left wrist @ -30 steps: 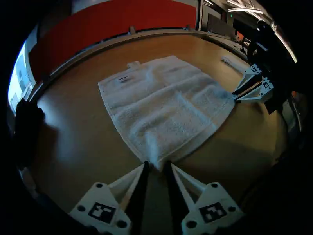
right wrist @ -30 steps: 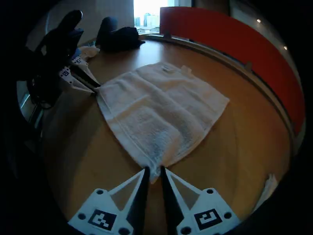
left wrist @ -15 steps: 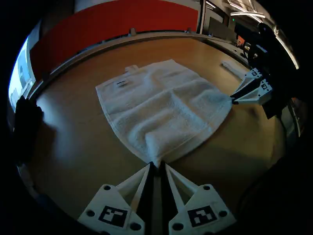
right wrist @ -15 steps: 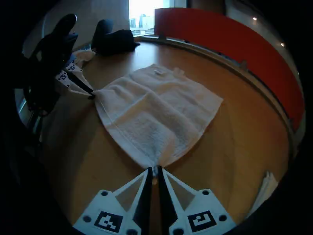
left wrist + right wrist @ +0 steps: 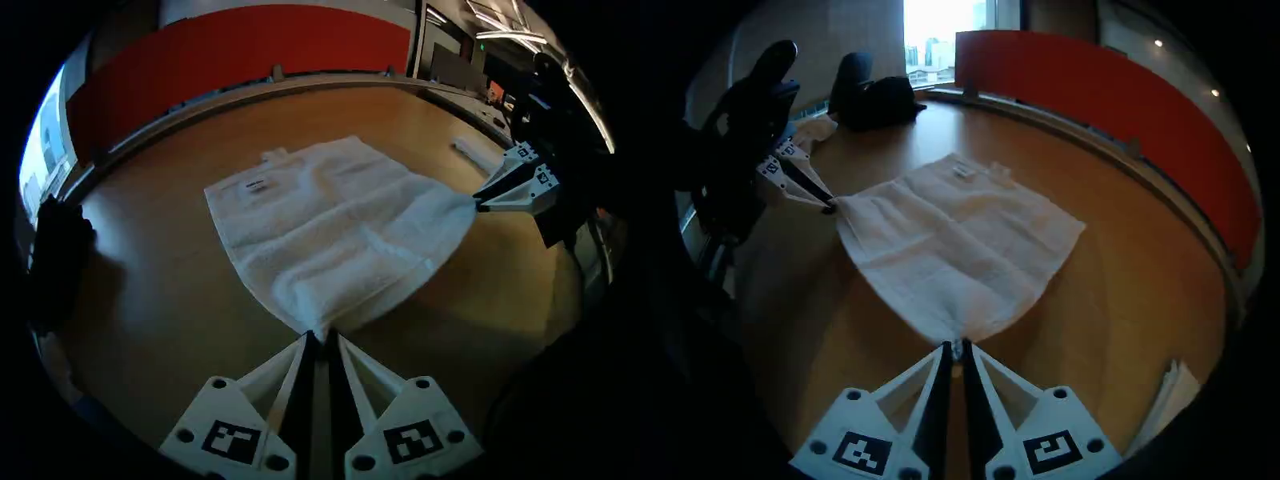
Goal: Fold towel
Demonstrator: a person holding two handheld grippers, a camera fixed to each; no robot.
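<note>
White towel on bench, left hand-held gripper and right hand-held gripper each clamping a corner, bare wood at 9 o'clock

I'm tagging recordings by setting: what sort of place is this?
Probably an office or meeting room: a large wooden table, towel on it, edged by a red divider panel, with a window onto city buildings.

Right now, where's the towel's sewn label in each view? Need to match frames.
Left gripper view: the label sits up and left of centre, near the far left corner of the towel.
Right gripper view: the label sits just above centre, by the towel's far edge.
Shared landmark: the red panel beyond the table edge, across the top in the left gripper view, down the right side in the right gripper view.
</note>
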